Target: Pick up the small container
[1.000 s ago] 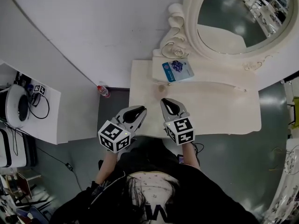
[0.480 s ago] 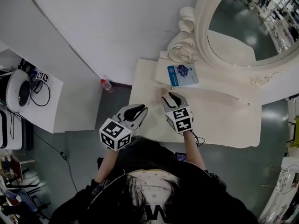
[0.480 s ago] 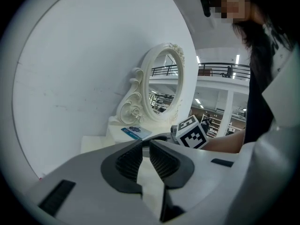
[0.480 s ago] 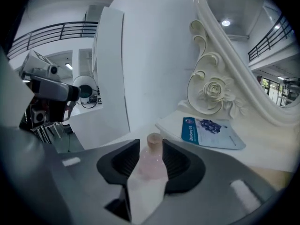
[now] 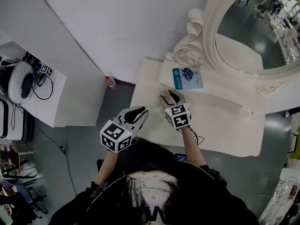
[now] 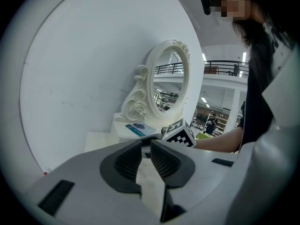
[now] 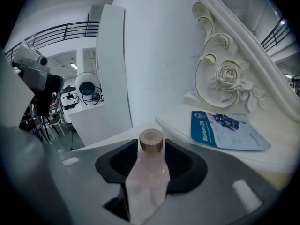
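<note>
Small container (image 7: 151, 168), pale pink with a brown round cap, is standing on the cream table (image 5: 220, 121) in front of the mirror (image 5: 253, 36), off the mirror's left end. The right gripper (image 7: 151, 146) is reaching out over the table toward the mirror, its two dark jaws pressing against the container's sides, with the cap rising just above the jaw tips. In the head view the right gripper (image 5: 169, 97) is covering most of the container. A blue packet (image 7: 225, 131) is lying flat on the raised shelf at the mirror's foot, just beyond the container and to its right, beneath the carved rose (image 7: 228, 74) on the mirror's frame. The left gripper (image 5: 136, 114) is hanging at the table's near left edge, farther from the mirror than the right one and apart from it. In its own view the left gripper (image 6: 146, 153) is showing its jaws drawn almost together, only a thin gap between them and nothing in it. A bottle (image 5: 110, 82) with a red cap is standing on the floor by the wall, left of the mirror and beside the table.
</note>
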`<act>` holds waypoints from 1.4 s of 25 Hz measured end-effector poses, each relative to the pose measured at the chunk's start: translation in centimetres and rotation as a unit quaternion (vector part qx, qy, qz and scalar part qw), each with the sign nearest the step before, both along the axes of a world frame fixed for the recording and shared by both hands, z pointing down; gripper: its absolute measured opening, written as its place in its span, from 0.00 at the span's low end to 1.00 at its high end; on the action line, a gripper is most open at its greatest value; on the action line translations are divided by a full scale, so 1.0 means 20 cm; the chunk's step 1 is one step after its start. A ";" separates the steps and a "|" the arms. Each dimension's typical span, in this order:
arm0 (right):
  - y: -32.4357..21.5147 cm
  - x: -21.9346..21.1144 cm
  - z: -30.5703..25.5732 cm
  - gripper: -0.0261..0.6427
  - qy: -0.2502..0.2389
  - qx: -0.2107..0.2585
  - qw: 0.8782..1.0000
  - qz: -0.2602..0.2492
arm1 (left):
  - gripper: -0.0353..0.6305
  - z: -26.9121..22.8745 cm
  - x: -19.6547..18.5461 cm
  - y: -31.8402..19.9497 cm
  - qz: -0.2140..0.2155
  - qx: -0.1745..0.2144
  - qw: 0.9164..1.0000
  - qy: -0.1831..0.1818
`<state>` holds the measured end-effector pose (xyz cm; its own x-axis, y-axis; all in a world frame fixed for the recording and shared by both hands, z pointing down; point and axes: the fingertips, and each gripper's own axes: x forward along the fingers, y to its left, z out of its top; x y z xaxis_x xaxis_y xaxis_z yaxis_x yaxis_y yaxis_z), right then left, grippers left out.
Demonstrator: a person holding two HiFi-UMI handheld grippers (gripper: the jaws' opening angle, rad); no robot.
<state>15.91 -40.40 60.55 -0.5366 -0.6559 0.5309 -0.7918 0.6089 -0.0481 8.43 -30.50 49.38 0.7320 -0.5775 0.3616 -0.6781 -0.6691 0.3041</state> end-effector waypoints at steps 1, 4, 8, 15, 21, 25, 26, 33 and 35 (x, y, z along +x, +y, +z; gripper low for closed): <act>0.00 0.00 0.01 0.30 -0.001 0.000 1.000 0.000 | 0.11 0.00 0.00 0.00 -0.002 -0.001 1.000 -0.001; -0.01 -0.01 0.02 0.30 -0.009 0.005 1.000 0.002 | 0.11 0.01 -0.02 0.02 -0.008 -0.005 1.000 -0.006; -0.05 -0.02 0.01 0.28 -0.013 0.018 1.000 0.003 | 0.11 0.03 -0.04 0.03 -0.014 -0.012 1.000 -0.014; -0.05 -0.02 0.00 0.26 -0.014 0.019 1.000 0.010 | 0.12 0.06 -0.07 0.07 -0.019 -0.024 0.999 -0.020; -0.02 -0.02 0.00 0.25 -0.030 -0.010 0.999 0.026 | 0.15 0.08 -0.08 0.10 -0.017 -0.035 0.999 -0.021; 0.02 -0.03 -0.04 0.25 -0.049 -0.024 0.998 0.030 | 0.18 0.10 -0.09 0.11 -0.013 -0.045 0.999 -0.014; 0.04 -0.04 -0.06 0.25 -0.049 -0.023 0.998 0.029 | 0.18 0.10 -0.10 0.11 -0.013 -0.047 0.999 -0.011; 0.14 -0.09 -0.30 0.25 -0.070 -0.014 0.997 0.015 | 0.26 0.11 -0.13 0.10 -0.021 -0.076 0.995 0.054; 0.17 -0.11 -0.38 0.25 -0.073 -0.008 0.997 0.010 | 0.28 0.13 -0.13 0.10 -0.016 -0.084 0.995 0.061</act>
